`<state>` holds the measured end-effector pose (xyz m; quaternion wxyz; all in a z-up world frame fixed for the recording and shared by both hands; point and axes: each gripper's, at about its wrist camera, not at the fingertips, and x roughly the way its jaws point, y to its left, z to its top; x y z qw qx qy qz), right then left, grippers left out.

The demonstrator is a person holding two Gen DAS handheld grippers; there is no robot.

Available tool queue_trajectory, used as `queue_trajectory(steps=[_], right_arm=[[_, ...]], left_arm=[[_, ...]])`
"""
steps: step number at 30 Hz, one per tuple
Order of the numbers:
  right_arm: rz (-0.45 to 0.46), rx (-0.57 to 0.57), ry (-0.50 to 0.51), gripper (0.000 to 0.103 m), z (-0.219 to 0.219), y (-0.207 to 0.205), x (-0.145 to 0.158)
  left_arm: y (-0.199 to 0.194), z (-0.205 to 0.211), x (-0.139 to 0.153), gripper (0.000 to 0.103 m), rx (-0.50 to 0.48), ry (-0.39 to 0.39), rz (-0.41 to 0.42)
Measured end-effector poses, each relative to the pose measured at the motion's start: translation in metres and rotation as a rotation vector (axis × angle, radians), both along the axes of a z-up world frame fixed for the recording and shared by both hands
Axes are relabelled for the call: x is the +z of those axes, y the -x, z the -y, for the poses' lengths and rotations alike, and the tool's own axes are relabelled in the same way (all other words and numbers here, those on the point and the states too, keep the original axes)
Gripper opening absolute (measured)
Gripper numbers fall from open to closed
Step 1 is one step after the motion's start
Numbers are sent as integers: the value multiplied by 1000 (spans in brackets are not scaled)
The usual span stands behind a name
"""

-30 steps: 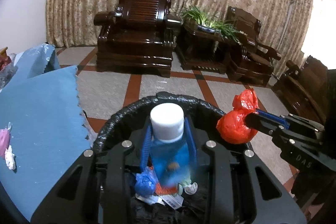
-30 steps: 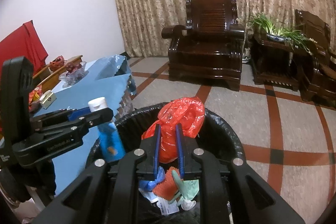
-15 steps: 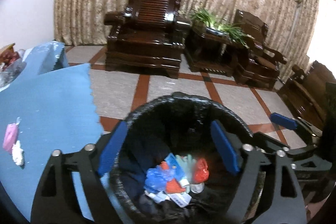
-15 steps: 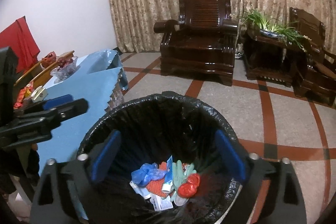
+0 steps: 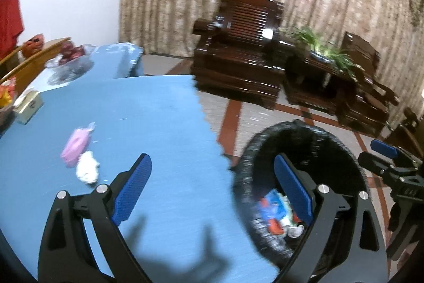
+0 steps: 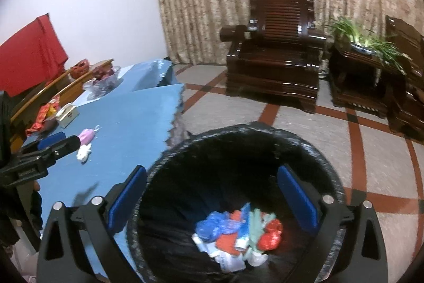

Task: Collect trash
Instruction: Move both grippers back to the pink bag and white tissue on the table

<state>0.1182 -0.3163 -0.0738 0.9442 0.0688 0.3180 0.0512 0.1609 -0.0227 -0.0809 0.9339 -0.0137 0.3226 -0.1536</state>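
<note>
2 blurred scraps [image 5: 82, 158] on table [image 5: 164, 123], bin [image 6: 312, 150] bottom dim

Dim indoor light, motion blur, fisheye-warped edges.

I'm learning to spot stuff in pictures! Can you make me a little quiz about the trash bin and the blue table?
1. True or false: both grippers are holding trash.
2. What two bits of trash lie side by side on the blue table?
3. The bin is lined with: A) a white bag, B) a black bag, C) nothing.

Key:
1. False: the left gripper and right gripper are open and empty.
2. A pink packet and a white crumpled scrap.
3. B.
</note>
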Motion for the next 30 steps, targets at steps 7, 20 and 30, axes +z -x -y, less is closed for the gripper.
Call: queue_trajectory(steps=[7, 20, 30], right_arm=[[18, 91, 9, 97, -53, -21, 8], [25, 238, 7, 97, -155, -73, -1], [-6, 315, 15, 97, -235, -112, -29]], left_arm=[[3, -59, 1, 91, 110, 7, 6], [-3, -156, -6, 91, 280, -24, 2], [-19, -211, -38, 91, 360, -36, -46]])
